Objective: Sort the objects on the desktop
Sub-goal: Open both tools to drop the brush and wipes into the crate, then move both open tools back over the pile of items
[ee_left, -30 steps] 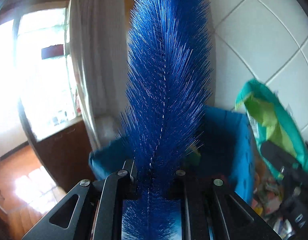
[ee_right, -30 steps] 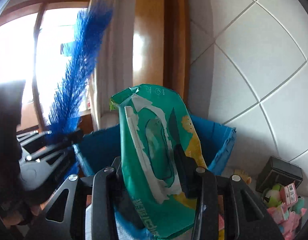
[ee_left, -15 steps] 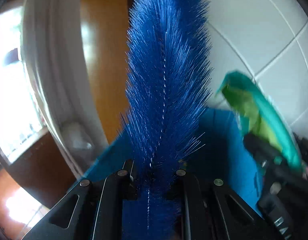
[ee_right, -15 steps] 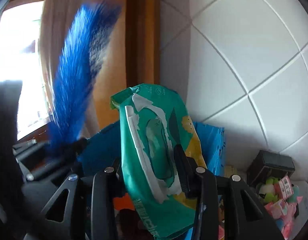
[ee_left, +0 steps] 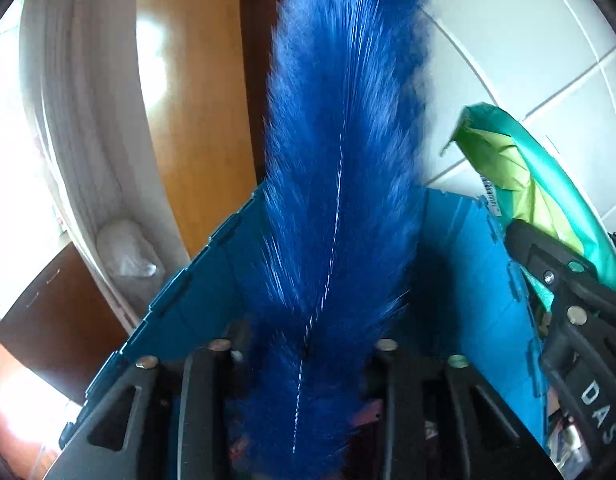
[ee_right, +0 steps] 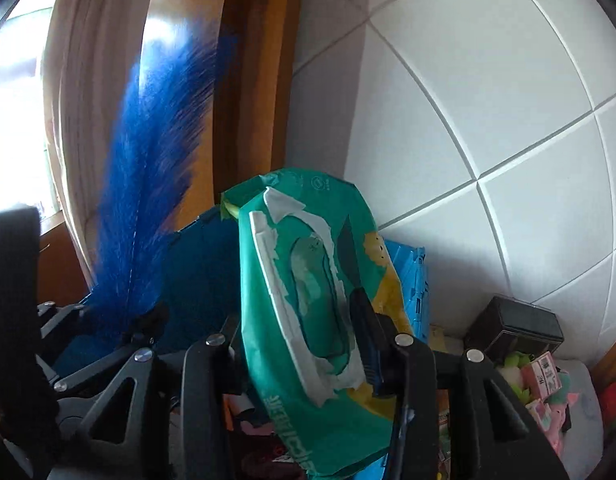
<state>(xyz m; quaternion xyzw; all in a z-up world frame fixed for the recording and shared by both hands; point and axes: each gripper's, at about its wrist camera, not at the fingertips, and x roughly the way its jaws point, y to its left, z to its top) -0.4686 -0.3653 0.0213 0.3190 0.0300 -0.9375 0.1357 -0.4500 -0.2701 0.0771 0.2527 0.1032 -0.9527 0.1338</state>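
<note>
Pointing roughly upward, blurred brush (ee_left: 340, 168)

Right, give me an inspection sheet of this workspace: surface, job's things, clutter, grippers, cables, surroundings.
Surface: almost wholly hidden; only a pale patch shows under the clutter at far right.
Job's things: blue bottle brush standing up between the left fingers; green wet wipes pack upright in the right gripper; open blue crate just behind both.
Clutter: black box and a heap of small pink packets to the right of the crate.
Grippers: left gripper jaws opening, brush between them, pads apart from it; right gripper opening slightly, pads pressed on the pack.
Cables: nothing seen.
Surroundings: white tiled wall, wooden frame, pale curtain, bright window at left.
</note>
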